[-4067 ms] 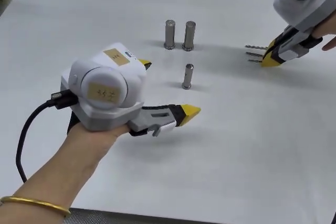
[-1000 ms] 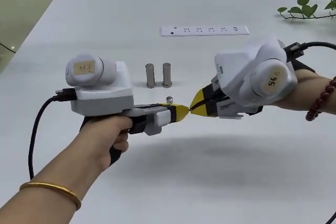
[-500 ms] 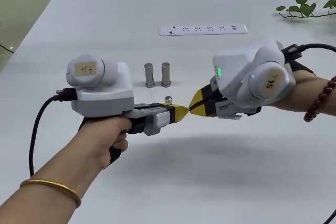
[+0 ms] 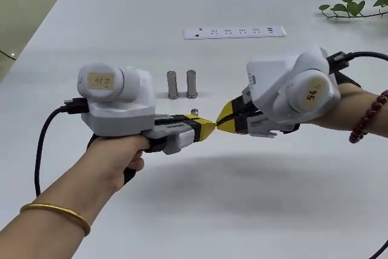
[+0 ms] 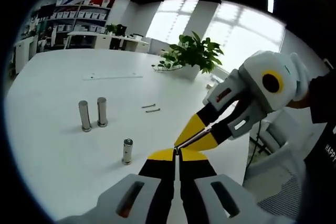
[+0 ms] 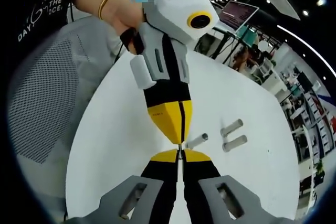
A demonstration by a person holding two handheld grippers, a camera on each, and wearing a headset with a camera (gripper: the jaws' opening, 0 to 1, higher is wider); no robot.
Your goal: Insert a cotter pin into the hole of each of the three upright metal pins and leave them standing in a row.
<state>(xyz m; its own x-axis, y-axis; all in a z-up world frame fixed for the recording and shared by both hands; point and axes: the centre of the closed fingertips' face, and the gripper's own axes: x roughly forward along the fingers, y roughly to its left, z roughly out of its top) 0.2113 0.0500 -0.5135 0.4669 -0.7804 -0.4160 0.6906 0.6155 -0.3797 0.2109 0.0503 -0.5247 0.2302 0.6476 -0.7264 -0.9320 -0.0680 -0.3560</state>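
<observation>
Two tall metal pins (image 4: 173, 85) (image 4: 191, 84) stand side by side on the white table, and a shorter third pin (image 4: 194, 112) peeks out just behind the gripper tips. In the left gripper view they stand at left (image 5: 84, 116) (image 5: 102, 112) and centre (image 5: 127, 151). My left gripper (image 4: 209, 128) and right gripper (image 4: 219, 124) meet tip to tip in the air above the table. A thin cotter pin (image 5: 195, 137) lies between the right gripper's shut jaws, its end reaching into my left gripper (image 5: 177, 152), also shut. Two more cotter pins (image 5: 150, 108) lie on the table beyond.
A white power strip (image 4: 234, 31) lies at the back of the table. A leafy plant (image 4: 354, 1) sits at the far right. Cables trail from both grippers. Shelves and other tables stand far off in the room.
Since the earliest frame the right gripper has left the table with a cotter pin, and the left has shut and risen to meet it. Over the last second, barely any movement.
</observation>
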